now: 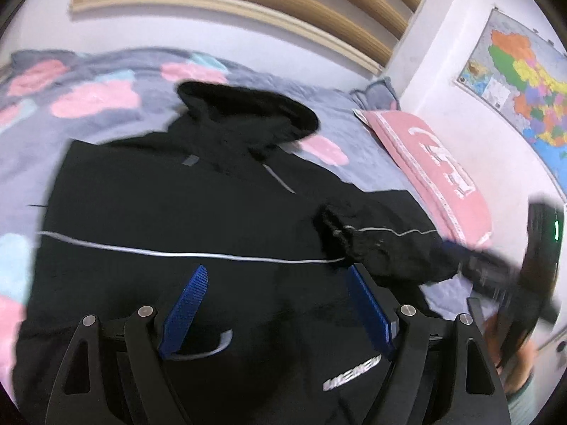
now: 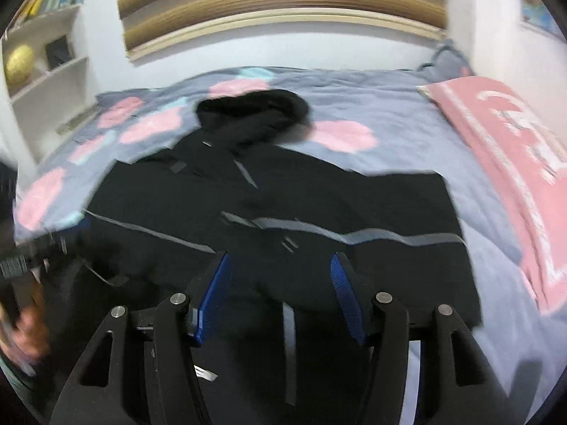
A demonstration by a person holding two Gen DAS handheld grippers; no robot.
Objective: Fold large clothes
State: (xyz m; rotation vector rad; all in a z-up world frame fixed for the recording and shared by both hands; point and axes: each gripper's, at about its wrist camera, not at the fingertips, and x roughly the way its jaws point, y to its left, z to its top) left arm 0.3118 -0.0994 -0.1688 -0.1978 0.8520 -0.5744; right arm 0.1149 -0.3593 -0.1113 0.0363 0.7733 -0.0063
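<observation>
A black hooded jacket (image 1: 184, 212) with a thin grey stripe lies flat on the bed, its hood (image 1: 248, 106) pointing away from me. Its right sleeve (image 1: 368, 244) lies crumpled across the body. My left gripper (image 1: 278, 271) hovers over the jacket's lower front, open, with nothing between its blue pads (image 1: 187, 304). In the right wrist view the same jacket (image 2: 319, 194) lies below my right gripper (image 2: 280, 260), which is open with its pads clear of the cloth. The right gripper (image 1: 514, 283) also shows as a blur at the left wrist view's right edge.
The bed cover (image 2: 389, 106) is grey with pink flowers. A pink pillow (image 2: 514, 163) lies along the right side by the wall. A map (image 1: 524, 85) hangs on that wall. A white shelf (image 2: 46, 53) stands at the far left. A hand (image 2: 28, 326) shows at the left edge.
</observation>
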